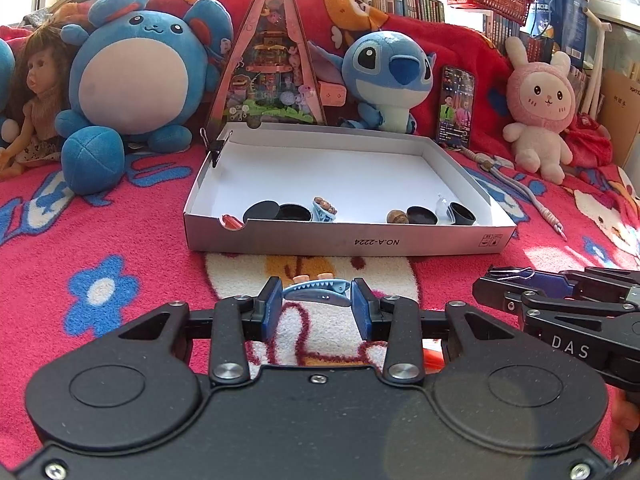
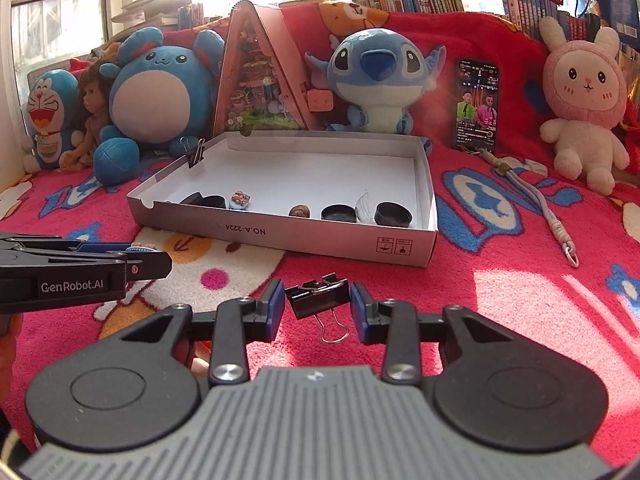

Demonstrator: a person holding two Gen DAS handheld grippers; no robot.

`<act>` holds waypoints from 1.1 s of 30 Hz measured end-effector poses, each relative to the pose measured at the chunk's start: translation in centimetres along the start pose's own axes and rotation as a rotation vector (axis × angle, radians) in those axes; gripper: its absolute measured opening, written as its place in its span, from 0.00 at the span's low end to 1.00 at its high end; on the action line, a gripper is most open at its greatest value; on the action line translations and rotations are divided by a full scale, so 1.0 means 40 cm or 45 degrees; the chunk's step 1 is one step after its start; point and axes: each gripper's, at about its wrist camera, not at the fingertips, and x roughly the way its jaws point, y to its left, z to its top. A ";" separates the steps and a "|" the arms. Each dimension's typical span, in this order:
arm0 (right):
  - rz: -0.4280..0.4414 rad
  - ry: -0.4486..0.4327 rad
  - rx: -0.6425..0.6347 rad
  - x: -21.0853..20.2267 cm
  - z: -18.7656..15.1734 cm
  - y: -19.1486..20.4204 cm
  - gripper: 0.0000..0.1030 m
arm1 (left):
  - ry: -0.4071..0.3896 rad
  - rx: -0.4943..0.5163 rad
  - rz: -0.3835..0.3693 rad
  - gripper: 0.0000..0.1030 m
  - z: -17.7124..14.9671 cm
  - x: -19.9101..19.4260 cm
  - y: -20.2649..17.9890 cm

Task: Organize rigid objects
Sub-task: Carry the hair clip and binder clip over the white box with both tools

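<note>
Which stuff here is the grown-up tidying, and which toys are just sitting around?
Being tidied:
- blue hair clip in the left gripper
- black binder clip between the right gripper pads
- white box with little pots

Just sitting:
- Stitch plush
- pink bunny
- doll
- phone

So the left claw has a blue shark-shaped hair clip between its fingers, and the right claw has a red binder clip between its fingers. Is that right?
Nearly. The left gripper does have the blue shark hair clip, but the binder clip at the right gripper is black, not red, as the right wrist view shows.
</note>
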 end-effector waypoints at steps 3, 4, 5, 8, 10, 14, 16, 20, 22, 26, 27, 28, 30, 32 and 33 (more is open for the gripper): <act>-0.020 0.007 0.008 0.008 0.009 0.001 0.40 | -0.011 0.000 -0.001 0.35 0.012 0.002 -0.003; -0.025 0.009 0.007 0.010 0.011 0.001 0.40 | -0.013 -0.001 -0.002 0.35 0.015 0.003 -0.003; -0.028 0.008 0.010 0.012 0.013 0.002 0.40 | -0.014 -0.003 -0.002 0.35 0.018 0.004 -0.003; -0.036 0.016 0.019 0.018 0.020 0.001 0.40 | -0.015 -0.010 -0.004 0.35 0.024 0.008 -0.003; -0.038 0.018 0.024 0.020 0.024 -0.001 0.40 | -0.014 -0.015 -0.005 0.35 0.029 0.012 -0.003; -0.046 0.025 0.041 0.027 0.032 -0.005 0.40 | -0.021 -0.022 -0.002 0.35 0.044 0.020 -0.001; -0.047 0.025 0.042 0.031 0.037 -0.007 0.40 | -0.027 -0.024 0.002 0.35 0.052 0.023 -0.001; -0.061 0.019 0.058 0.036 0.057 -0.016 0.40 | -0.034 -0.033 0.010 0.35 0.071 0.034 0.003; -0.060 0.019 0.071 0.042 0.069 -0.022 0.40 | -0.040 -0.038 0.010 0.35 0.083 0.038 0.009; -0.059 0.020 0.073 0.056 0.093 -0.029 0.40 | -0.056 -0.032 0.033 0.35 0.113 0.051 0.014; -0.061 0.020 0.074 0.060 0.099 -0.031 0.40 | -0.060 -0.028 0.035 0.35 0.118 0.053 0.015; -0.062 0.021 0.075 0.063 0.103 -0.032 0.40 | -0.061 -0.029 0.039 0.35 0.126 0.057 0.018; -0.060 0.025 0.077 0.070 0.112 -0.035 0.40 | -0.061 -0.035 0.043 0.35 0.135 0.063 0.022; -0.060 0.031 0.082 0.076 0.118 -0.037 0.40 | -0.054 -0.039 0.048 0.35 0.144 0.071 0.027; -0.059 0.033 0.085 0.080 0.121 -0.038 0.40 | -0.049 -0.042 0.050 0.35 0.148 0.077 0.029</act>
